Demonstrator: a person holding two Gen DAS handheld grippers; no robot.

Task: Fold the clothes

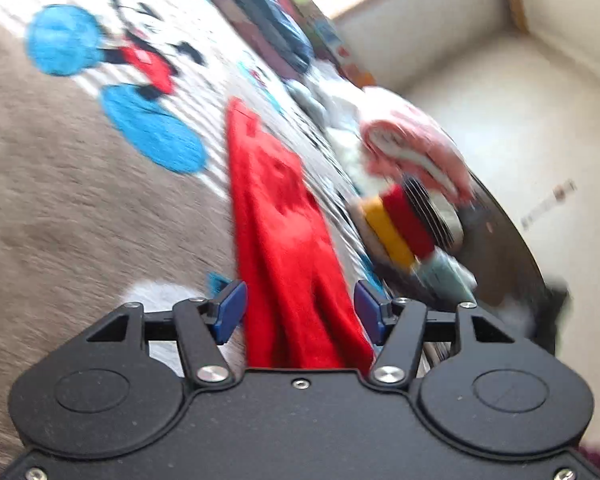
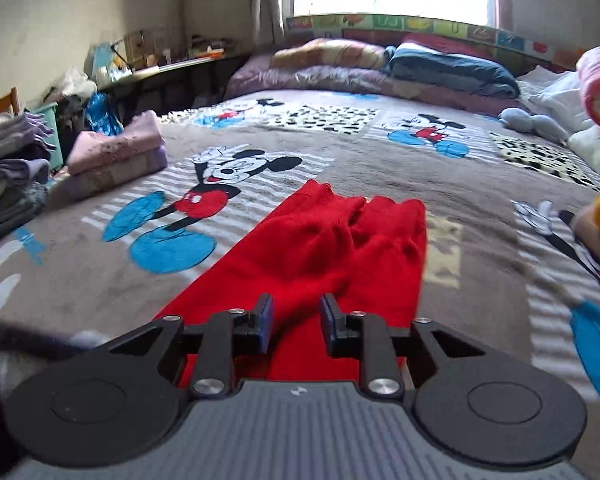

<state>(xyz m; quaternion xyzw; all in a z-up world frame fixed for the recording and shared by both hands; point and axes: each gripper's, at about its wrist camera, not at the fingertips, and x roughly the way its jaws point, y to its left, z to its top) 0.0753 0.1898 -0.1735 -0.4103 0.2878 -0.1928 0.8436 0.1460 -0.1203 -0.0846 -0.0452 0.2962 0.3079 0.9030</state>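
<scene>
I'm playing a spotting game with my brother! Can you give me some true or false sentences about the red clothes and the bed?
1. The red garment lies on a blanket with cartoon mice. True.
2. The right gripper has its jaws squeezed tight on the red garment. False: there is a gap between them, with the red cloth showing through it.
3. Folded pink and purple clothes sit on the bed's left side in the right wrist view. True.
4. The red garment is folded into a small square. False: it lies stretched out long.
5. The left gripper is open. True.
</scene>
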